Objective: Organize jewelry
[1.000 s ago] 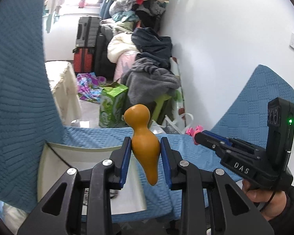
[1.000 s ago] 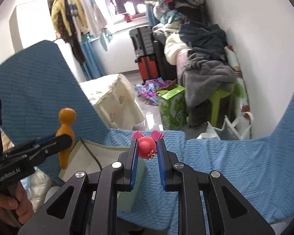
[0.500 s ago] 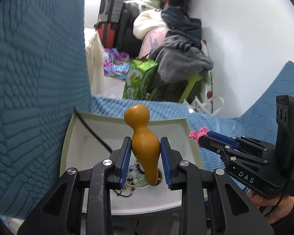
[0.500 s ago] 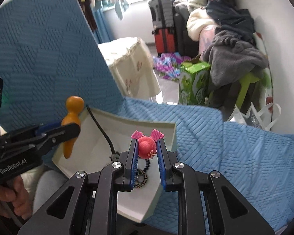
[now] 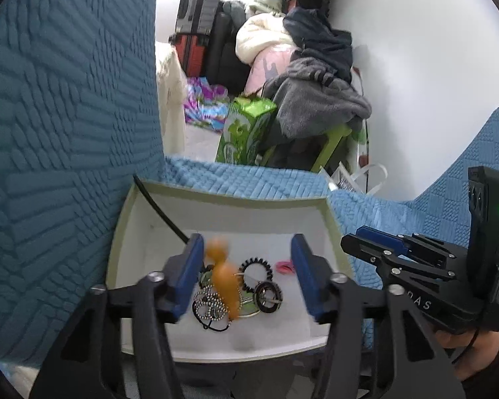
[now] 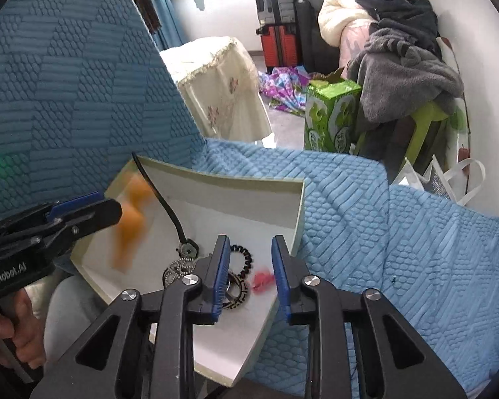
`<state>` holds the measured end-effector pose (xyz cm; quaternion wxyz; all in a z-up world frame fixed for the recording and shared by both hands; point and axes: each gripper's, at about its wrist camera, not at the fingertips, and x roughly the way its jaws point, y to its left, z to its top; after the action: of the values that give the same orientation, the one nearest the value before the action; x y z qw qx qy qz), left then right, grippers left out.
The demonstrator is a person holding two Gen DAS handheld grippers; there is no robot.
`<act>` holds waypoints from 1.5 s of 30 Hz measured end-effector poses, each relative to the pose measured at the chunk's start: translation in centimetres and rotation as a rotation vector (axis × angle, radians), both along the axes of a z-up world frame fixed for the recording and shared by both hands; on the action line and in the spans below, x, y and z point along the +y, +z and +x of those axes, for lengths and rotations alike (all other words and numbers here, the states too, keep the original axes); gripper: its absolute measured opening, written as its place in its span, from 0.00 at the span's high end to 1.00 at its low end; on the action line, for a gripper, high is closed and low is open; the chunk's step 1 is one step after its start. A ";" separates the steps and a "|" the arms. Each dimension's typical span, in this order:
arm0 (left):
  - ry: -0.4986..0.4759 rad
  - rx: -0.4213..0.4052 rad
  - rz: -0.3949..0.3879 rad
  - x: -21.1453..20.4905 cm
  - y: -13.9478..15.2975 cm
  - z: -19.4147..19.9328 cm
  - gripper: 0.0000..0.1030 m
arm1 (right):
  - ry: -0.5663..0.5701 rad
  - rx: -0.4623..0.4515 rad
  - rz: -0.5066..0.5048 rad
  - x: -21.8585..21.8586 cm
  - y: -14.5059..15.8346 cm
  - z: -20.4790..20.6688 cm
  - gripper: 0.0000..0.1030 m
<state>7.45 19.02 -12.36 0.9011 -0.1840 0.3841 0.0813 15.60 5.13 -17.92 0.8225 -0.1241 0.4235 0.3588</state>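
Gourd and pink charm loose over the white box.
Left gripper (image 5: 246,276), spread, has just been opening: blurred orange gourd (image 5: 224,281) between its jaws, untouched, long axis upright (lower centre). Right gripper (image 6: 249,274), parted, likewise: pink charm (image 6: 262,280) free between them, box (image 6: 216,184) beneath.

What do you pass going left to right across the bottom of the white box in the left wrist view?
Bead chain → blurred orange gourd-shaped piece → black coiled hair tie → pink item, all inside the white box.
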 end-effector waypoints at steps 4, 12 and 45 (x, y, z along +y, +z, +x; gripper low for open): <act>0.001 -0.037 0.037 -0.7 2.8 -0.8 0.38 | -0.017 -0.031 0.033 -0.9 2.8 -0.2 0.75; 0.027 -0.127 0.146 -3.0 10.1 -3.7 0.30 | -0.047 -0.149 0.171 -4.4 11.7 -2.5 0.51; 0.037 -0.109 0.154 -7.9 9.5 -10.1 0.26 | -0.199 -0.185 0.173 -12.9 10.8 -10.9 0.22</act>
<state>-2.65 11.15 -2.81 0.9304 -0.1252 0.3238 0.1173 4.67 -7.73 -7.08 0.8971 -0.0429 0.3237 0.2978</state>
